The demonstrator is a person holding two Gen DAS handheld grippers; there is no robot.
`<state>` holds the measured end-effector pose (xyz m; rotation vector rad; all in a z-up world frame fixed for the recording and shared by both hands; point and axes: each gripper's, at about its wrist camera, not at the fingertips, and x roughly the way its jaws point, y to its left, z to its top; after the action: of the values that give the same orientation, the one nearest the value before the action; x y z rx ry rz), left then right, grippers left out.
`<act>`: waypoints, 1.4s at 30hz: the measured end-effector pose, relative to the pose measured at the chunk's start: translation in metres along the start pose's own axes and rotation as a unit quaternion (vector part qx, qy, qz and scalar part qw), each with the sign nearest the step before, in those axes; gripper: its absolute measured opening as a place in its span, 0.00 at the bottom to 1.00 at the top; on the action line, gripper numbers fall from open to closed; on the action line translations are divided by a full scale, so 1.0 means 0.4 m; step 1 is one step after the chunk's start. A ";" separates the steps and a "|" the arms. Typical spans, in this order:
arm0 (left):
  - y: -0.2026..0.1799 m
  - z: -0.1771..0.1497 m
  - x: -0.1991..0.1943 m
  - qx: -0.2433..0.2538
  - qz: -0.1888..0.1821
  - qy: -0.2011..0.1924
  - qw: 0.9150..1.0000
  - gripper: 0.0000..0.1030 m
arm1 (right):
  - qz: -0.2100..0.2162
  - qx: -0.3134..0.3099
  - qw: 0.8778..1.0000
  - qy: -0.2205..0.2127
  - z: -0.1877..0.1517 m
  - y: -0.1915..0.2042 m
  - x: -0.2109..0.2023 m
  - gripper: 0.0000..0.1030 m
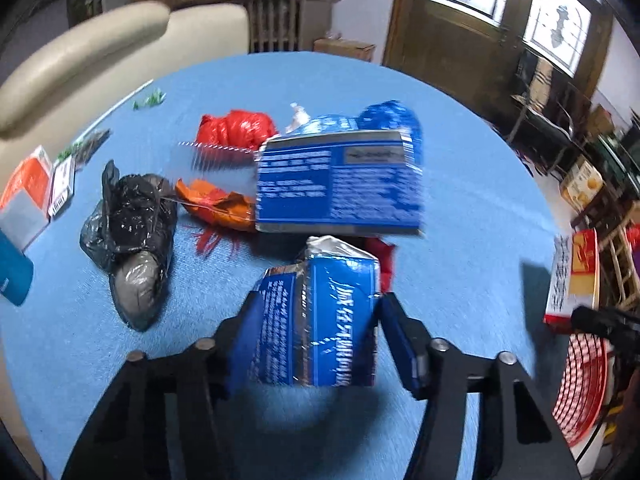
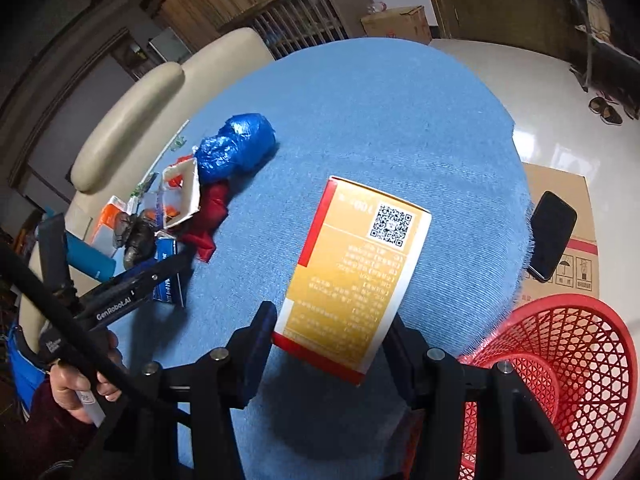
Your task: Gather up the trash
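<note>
Over a round table under a blue woven cloth [image 2: 360, 120], a person works two hand-held black grippers through a scatter of trash. The right gripper [image 2: 328, 344] is clamped on a yellow-and-red cardboard box with a QR code [image 2: 356, 272], its pads pressing both long sides, and carries it clear of the cloth near the table's edge. A red plastic mesh basket [image 2: 560, 360], the likely bin, stands just beside that edge, lower right of the box.

The left gripper [image 1: 316, 320] has its blue pads against the sides of a crumpled blue foil-lined carton with white lettering [image 1: 320, 312]; the grip looks closed on it, though motion blur softens the contact. Beyond it lie a larger blue printed box [image 1: 340, 180], a black plastic bag [image 1: 132, 232], red and orange wrappers [image 1: 236, 128] and a blue plastic bag [image 2: 236, 148], all waiting on the cloth.

To finish the step well, the right hand should probably swing the box fully over the basket's mouth before loosening, keeping clear of the black phone [image 2: 552, 236] at the table's rim. The left should hold firm, since a squashed carton can slip.
</note>
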<state>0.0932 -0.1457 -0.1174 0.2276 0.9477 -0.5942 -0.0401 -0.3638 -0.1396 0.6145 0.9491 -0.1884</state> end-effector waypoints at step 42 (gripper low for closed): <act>-0.010 -0.026 0.050 -0.091 0.010 0.017 0.996 0.66 | 0.037 0.019 0.999 -0.021 -0.088 -0.128 -0.095 0.54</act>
<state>0.0925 -0.1522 -0.1393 0.0844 1.0255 -0.4842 -0.1078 -0.3898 -0.1449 0.6765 0.8820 -0.1523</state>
